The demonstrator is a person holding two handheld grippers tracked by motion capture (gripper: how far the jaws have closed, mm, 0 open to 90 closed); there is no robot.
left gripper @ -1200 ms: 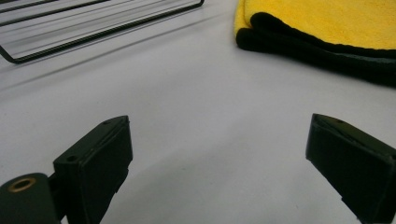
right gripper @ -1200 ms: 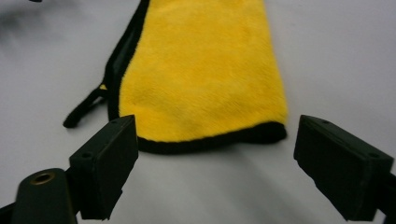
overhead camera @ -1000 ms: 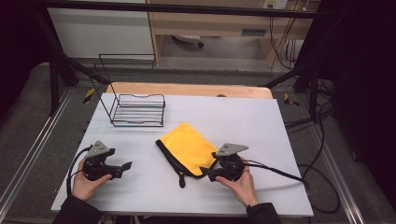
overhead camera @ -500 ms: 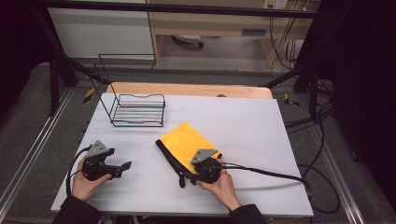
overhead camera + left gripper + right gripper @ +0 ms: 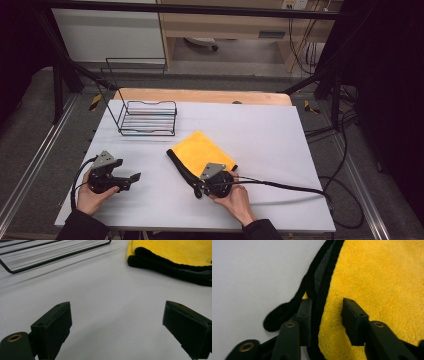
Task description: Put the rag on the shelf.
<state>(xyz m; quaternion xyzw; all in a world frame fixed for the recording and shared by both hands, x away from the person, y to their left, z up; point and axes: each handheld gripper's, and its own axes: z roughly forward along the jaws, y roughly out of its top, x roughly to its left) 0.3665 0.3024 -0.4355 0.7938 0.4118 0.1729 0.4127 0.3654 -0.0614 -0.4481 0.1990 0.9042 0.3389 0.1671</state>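
Note:
A folded yellow cloth with a black border lies on the white table, right of centre. My right gripper sits at the cloth's near corner. In the right gripper view its jaws straddle the black edge of the cloth, one on each side, and the right gripper is partly open with a gap still showing. My left gripper rests on the table at the front left, wide open and holding nothing. In the left gripper view the left gripper points toward the cloth.
A black wire rack stands at the back left of the table; its base shows as the wire rack in the left gripper view. A black cable trails right from the right gripper. A wooden strip borders the far edge.
My right gripper has moved left along the front of the cloth to its near corner, and its jaws now straddle the black edge. The left gripper has stayed in place.

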